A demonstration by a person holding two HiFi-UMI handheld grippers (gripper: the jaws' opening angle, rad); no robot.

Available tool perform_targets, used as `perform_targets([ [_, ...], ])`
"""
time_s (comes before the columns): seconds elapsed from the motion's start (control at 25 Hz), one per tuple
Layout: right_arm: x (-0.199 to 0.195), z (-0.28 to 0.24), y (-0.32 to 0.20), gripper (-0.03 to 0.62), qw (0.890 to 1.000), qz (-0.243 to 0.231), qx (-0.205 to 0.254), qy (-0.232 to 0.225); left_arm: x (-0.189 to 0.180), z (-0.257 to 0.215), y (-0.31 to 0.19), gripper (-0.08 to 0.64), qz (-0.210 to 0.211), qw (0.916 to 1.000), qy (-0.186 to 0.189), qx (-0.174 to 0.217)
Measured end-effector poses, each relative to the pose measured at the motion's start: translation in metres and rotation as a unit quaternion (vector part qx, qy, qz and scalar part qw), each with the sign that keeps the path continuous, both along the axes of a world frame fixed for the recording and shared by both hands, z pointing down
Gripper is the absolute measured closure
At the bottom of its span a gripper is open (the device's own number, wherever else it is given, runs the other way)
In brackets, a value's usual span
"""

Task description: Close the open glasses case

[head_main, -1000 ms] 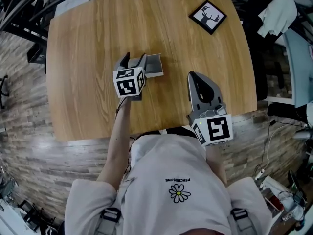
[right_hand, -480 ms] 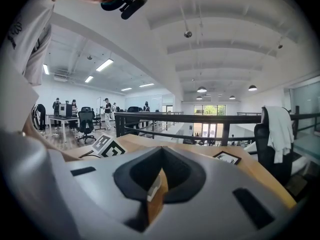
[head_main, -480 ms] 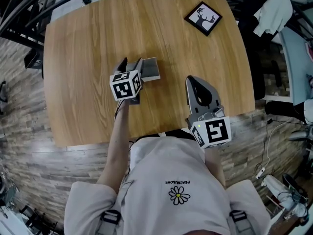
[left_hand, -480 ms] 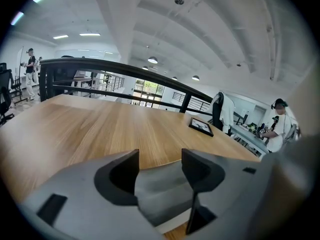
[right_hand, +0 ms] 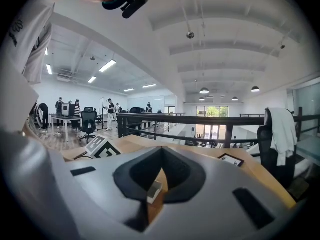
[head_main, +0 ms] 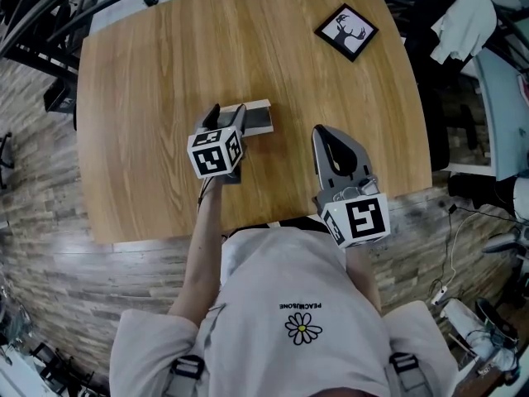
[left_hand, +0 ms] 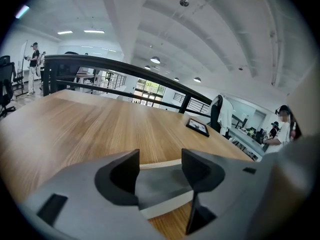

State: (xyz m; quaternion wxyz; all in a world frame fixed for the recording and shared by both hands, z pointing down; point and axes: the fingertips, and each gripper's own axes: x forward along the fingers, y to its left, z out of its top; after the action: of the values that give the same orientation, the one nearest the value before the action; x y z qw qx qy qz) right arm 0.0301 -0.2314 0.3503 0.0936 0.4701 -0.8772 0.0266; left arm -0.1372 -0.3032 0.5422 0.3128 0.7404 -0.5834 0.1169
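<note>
The glasses case [head_main: 258,119], grey inside with a white rim, lies open on the wooden table [head_main: 149,73], a little left of its middle. My left gripper [head_main: 227,111] is at the case's left end, open, its fingers [head_main: 240,116] apart. In the left gripper view the case [left_hand: 165,184] lies just past the two jaws of the left gripper [left_hand: 160,170] and runs under the right one. My right gripper [head_main: 321,132] is shut and empty, to the right of the case and apart from it. Through the right gripper [right_hand: 161,151] the case [right_hand: 154,190] shows small.
A black-framed deer picture [head_main: 348,30] lies at the table's far right corner; the picture [left_hand: 198,127] also shows in the left gripper view. A black railing [left_hand: 125,69] runs behind the table. Clothes hang over a chair [head_main: 463,15] at the right. The person's torso is at the near edge.
My left gripper has drawn back slightly toward the near edge, still at the case's left end. The right gripper has barely moved.
</note>
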Motion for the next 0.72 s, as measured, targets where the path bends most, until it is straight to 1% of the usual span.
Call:
perform_targets([
  [0.16,-0.002,0.0,0.002,0.586,1.0,-0.006,0.001,0.0,0.006,0.008,0.012,0.291,0.008,0.9999,0.0,-0.013],
  [0.28,-0.004,0.0,0.003,0.586,1.0,-0.01,0.002,0.0,0.007,0.012,0.022,0.291,0.003,0.9999,-0.01,-0.013],
  [0.72,0.001,-0.002,0.01,0.586,1.0,-0.011,0.004,-0.003,0.01,0.021,0.038,0.296,0.007,0.9994,-0.012,-0.032],
])
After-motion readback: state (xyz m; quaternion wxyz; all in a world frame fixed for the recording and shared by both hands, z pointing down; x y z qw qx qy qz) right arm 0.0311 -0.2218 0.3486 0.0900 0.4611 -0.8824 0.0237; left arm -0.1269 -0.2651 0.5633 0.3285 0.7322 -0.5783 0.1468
